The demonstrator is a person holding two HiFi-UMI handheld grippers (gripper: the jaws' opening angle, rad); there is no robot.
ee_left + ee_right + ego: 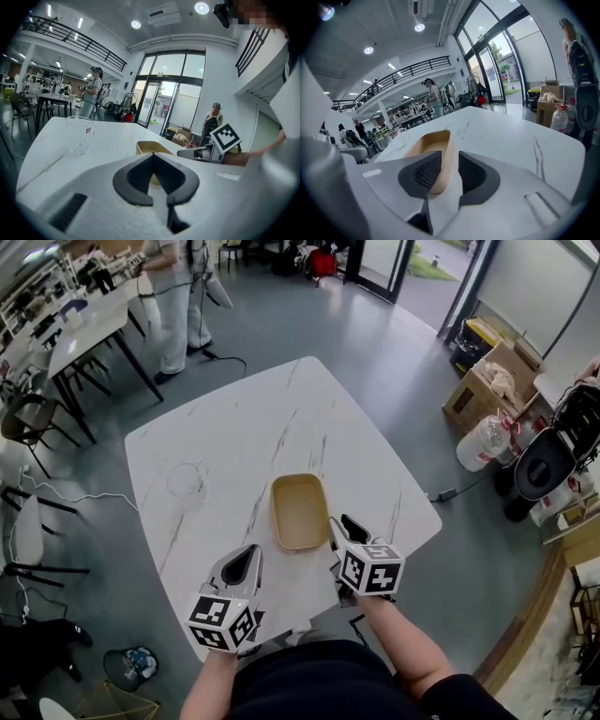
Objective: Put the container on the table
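Observation:
A tan rectangular container [300,512] stands empty on the white marble table [244,427]. My right gripper [343,524] is at its near right corner. In the right gripper view the container [429,143] has its right wall between the jaws of that gripper [449,161], which stand open; a strip of white table shows beside the wall. My left gripper [242,559] hovers near the table's front edge, left of the container, with its jaws shut and nothing held. From the left gripper [153,157] the container [152,147] lies just ahead.
An empty drinking glass [186,482] stands on the table to the container's left. Right of the table are a cardboard box [487,381] and a large water bottle [483,442]. A person [178,296] stands beyond the far edge, near other tables [84,329].

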